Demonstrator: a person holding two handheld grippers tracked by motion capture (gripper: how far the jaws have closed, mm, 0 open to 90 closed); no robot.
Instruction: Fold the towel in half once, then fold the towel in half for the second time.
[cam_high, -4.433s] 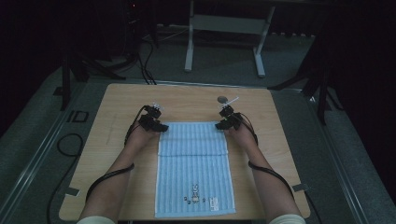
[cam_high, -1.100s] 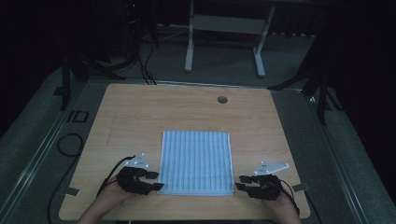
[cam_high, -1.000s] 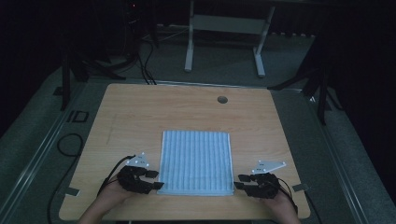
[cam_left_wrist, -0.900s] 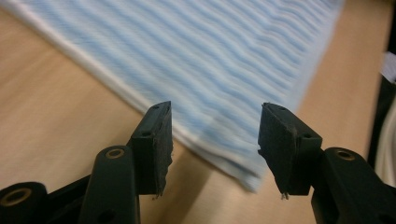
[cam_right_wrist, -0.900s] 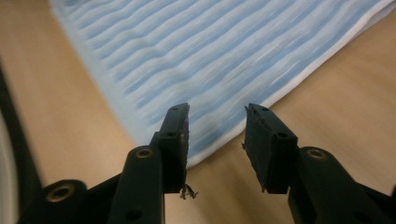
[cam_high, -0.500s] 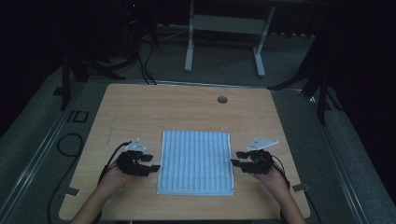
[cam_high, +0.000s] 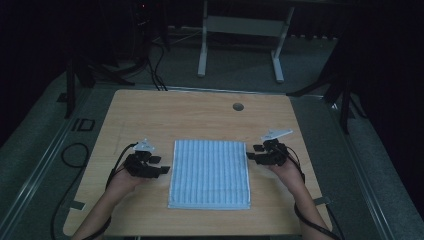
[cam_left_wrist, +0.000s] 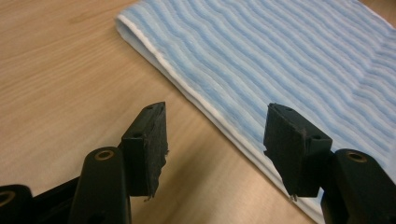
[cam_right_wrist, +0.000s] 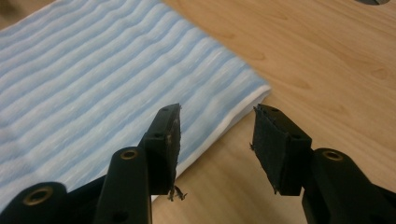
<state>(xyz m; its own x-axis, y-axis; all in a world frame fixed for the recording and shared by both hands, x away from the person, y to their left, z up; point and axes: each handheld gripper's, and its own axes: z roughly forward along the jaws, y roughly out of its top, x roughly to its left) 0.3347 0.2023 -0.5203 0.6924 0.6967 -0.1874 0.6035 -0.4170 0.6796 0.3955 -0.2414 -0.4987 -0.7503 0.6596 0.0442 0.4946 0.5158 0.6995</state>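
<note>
One folded blue-striped towel (cam_high: 210, 172) lies flat in the near middle of the desk (cam_high: 200, 112). Two hand-held grippers flank it, one per side. The left hand-held gripper (cam_high: 161, 169) sits just beside the towel's left edge; its jaws have just been opening and stand apart, holding nothing (the towel's white hem (cam_left_wrist: 224, 126) runs between them in the left gripper view). The right hand-held gripper (cam_high: 251, 155) sits at the towel's far right corner, jaws likewise just opened and apart, empty. One round hole (cam_high: 238, 106) marks the desk's far side.
</note>
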